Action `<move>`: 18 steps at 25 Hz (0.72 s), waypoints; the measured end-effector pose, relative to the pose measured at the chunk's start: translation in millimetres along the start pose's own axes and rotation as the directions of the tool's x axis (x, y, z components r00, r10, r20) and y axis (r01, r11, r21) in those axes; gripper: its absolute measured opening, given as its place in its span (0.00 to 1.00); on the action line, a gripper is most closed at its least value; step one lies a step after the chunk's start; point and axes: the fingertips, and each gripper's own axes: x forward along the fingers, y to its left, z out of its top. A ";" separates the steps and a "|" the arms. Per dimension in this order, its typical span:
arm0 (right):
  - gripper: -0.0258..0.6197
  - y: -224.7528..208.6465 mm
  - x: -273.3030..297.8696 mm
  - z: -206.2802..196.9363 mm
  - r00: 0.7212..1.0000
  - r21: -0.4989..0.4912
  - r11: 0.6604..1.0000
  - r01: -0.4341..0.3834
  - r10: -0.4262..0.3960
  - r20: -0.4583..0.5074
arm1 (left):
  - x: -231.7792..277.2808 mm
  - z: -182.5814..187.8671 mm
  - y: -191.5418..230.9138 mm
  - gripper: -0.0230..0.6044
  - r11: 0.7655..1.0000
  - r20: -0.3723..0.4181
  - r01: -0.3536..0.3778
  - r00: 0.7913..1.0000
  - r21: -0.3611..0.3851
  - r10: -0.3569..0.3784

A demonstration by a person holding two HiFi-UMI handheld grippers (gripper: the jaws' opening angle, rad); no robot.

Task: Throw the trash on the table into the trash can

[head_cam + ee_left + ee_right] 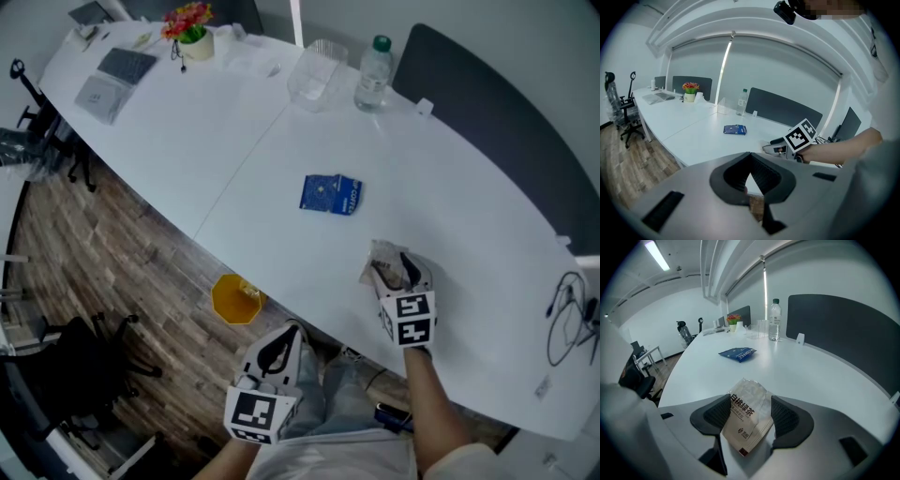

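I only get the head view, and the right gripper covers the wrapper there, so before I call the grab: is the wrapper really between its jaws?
Observer: Yes. In the right gripper view, the tan wrapper lies flat between the jaws of the right gripper.
Operator: Is it pinched yet?
Observer: No. The jaws stand wide apart and the wrapper lies loose, its torn end pointing away from the gripper.
Operator: Is the left gripper carrying anything?
Observer: No. In its own view, the left gripper has its jaws meeting at the tips with nothing between them.
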 end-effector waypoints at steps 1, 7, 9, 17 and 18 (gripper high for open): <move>0.48 0.8 0.2 0.0 1.000 -0.001 1.000 -0.005 0.005 -0.006 | 0.3 -0.8 0.0 0.04 1.000 -0.001 0.000 1.000 -0.002 0.000; 0.28 6.4 1.0 3.3 1.000 -0.026 1.000 -0.007 0.006 -0.020 | 1.5 -4.0 -1.8 0.04 1.000 -0.008 0.002 1.000 -0.015 -0.002; 0.20 8.8 -0.2 4.5 1.000 -0.025 1.000 -0.004 0.004 -0.020 | 1.1 -4.5 -2.2 0.04 1.000 -0.009 0.001 1.000 -0.017 -0.001; 0.12 11.7 -13.0 13.8 0.999 -0.027 1.000 -0.014 0.014 0.032 | -2.5 -1.3 0.9 0.04 1.000 0.017 -0.008 1.000 -0.007 0.008; 0.11 12.8 -15.6 14.7 0.999 -0.027 0.999 -0.019 0.020 0.035 | -3.2 -0.4 0.0 0.04 1.000 0.023 -0.007 1.000 -0.005 0.007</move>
